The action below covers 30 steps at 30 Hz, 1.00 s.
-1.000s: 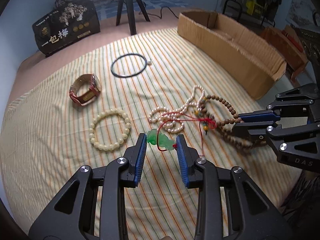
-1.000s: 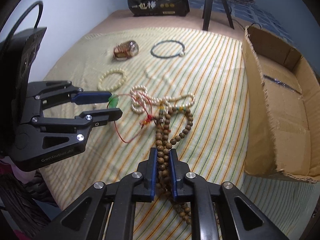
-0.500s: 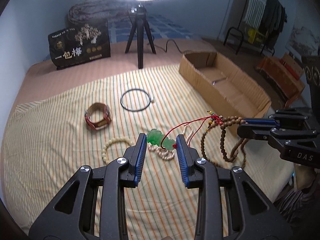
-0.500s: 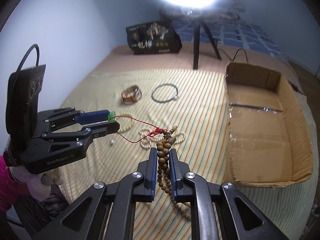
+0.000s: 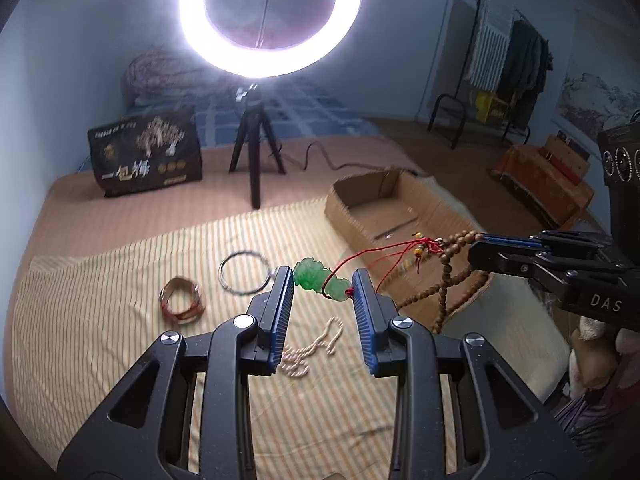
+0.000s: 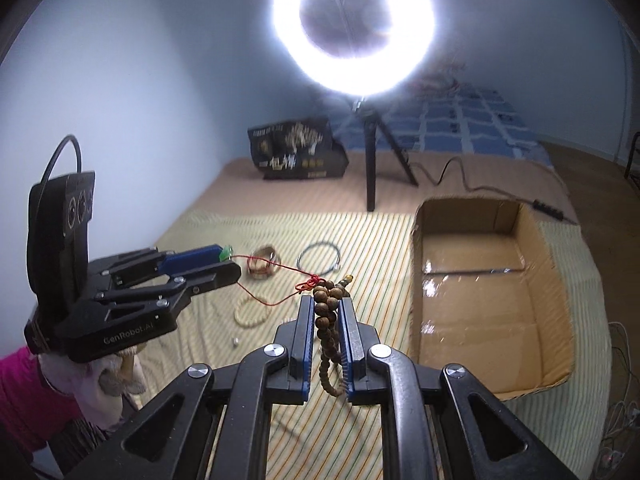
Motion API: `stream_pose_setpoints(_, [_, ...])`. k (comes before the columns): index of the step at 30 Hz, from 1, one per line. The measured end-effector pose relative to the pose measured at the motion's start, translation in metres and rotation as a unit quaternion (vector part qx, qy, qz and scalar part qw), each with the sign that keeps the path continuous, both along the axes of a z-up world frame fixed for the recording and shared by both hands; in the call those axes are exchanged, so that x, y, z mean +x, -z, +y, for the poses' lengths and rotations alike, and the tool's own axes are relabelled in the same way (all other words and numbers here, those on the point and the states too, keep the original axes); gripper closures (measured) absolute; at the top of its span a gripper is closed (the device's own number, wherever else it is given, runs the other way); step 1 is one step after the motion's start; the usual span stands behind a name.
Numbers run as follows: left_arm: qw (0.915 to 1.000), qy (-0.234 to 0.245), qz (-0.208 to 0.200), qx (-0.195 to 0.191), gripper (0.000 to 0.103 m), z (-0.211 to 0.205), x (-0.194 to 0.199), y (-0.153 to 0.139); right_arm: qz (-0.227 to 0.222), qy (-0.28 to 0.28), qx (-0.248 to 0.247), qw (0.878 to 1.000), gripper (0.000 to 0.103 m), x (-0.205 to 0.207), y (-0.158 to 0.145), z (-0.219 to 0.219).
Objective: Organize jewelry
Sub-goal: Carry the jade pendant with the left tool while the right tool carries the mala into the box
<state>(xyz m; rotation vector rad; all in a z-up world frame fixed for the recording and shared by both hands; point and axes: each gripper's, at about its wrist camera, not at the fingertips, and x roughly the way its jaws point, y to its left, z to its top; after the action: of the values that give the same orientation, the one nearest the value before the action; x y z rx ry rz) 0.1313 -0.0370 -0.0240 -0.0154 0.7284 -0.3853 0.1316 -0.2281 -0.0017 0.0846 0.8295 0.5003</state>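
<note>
Pendant (image 5: pixel 320 283) sits pinched in our left gripper (image 5: pixel 322 285), raised above the cloth; our right gripper (image 6: pixel 325 312), off to its right, clamps the beads (image 6: pixel 326 320), stretching the red cord (image 5: pixel 372 252) between them, probably to untangle it.

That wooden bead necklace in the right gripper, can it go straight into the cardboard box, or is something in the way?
No object blocks the path, but the wooden bead necklace in the right gripper is tangled with the red cord of the green pendant, which the left gripper holds. That tether stands between it and the cardboard box.
</note>
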Motion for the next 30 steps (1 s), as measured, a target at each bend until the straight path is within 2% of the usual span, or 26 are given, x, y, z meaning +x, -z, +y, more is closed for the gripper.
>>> stream_pose_setpoints(8, [0.999, 0.019, -0.034, -0.023, 0.073, -0.025, 0.007, -0.033, -0.042, 0.03, 0.024, 0.998, 0.093, 0.006, -0.032, -0.019])
stream_pose_setpoints(15, [0.998, 0.031, -0.044, -0.031, 0.073, -0.047, 0.019, -0.044, -0.065, 0.064, 0.036, 0.995, 0.093, 0.016, -0.049, -0.046])
stream_pose_setpoints(21, [0.9978, 0.036, -0.049, -0.025, 0.073, -0.069, 0.035, -0.048, -0.055, 0.099, 0.028, 0.993, 0.093, 0.028, -0.041, -0.075])
stream_pose_setpoints(30, [0.9974, 0.048, -0.05, -0.02, 0.073, -0.102, 0.058, -0.048, -0.01, 0.128, -0.009, 0.992, 0.093, 0.045, -0.01, -0.099])
